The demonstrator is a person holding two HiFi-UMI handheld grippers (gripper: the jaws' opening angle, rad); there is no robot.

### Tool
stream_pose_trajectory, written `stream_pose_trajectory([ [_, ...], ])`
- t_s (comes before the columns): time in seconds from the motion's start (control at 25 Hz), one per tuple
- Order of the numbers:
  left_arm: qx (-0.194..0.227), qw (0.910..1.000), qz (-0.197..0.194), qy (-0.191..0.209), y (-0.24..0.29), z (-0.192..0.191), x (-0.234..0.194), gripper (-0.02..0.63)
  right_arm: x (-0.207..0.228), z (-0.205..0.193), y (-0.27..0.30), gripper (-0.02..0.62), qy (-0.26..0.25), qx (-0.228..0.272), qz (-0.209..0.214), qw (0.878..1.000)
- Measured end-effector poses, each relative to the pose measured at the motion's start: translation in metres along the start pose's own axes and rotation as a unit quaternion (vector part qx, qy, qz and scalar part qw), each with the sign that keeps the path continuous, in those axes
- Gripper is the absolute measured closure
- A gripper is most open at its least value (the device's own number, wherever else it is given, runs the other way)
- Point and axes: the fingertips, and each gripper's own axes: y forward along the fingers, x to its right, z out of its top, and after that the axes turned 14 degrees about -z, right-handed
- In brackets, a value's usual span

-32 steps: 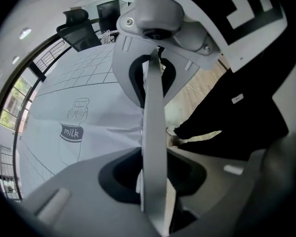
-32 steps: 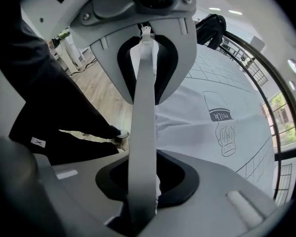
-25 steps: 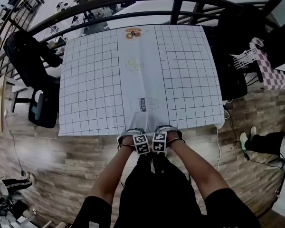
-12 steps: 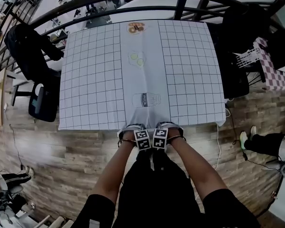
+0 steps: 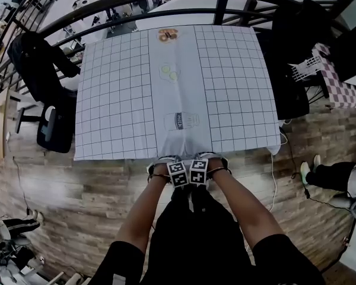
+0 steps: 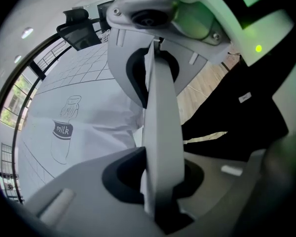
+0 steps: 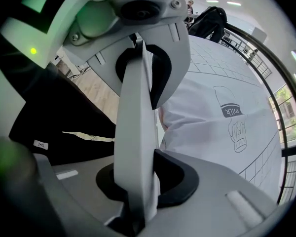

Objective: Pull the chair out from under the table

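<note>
Barely shifted, the left hand-held gripper [image 6: 158, 130], jaws closing, and right hand-held gripper [image 7: 138, 132] clamp the chair's pale rail [image 7: 134, 98].

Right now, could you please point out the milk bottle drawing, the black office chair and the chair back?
Milk bottle drawing [image 5: 180, 121], head view, its label.
Black office chair [image 5: 58, 136], head view, its seat.
Chair back [image 6: 160, 120], left gripper view, its pale edge.
</note>
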Motion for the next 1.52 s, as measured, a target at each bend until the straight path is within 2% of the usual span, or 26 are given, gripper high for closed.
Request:
stream_pose_trajectory([
  [0.6, 0.008, 0.9997, -0.017, -0.013, 0.015, -0.007, 0.078, 0.525, -0.077, 0.006, -0.021, 0.520, -0.007, -0.001, 0.014, 1.000],
  [0.88, 0.003, 0.9997, -0.024, -0.003, 0.024, -0.006, 0.118, 0.525, -0.116, 0.004, -0.031, 0.520, -0.015, -0.008, 0.015, 1.000],
  [1.28, 0.002, 0.9995, -0.029, 0.013, 0.041, -0.015, 0.172, 0.523, -0.176, 0.009, -0.040, 0.517, 0.009, -0.007, 0.022, 1.000],
  [1.4, 0.003, 0.9991, -0.041, 0.010, 0.014, 0.003, 0.208, 0.523, -0.193, 0.002, -0.082, 0.518, 0.009, -0.003, 0.021, 1.000],
  [1.52, 0.018, 0.9981, -0.058, 0.011, 0.000, -0.005, 0.215, 0.520, -0.194, 0.013, -0.095, 0.520, 0.006, -0.019, 0.021, 1.000],
])
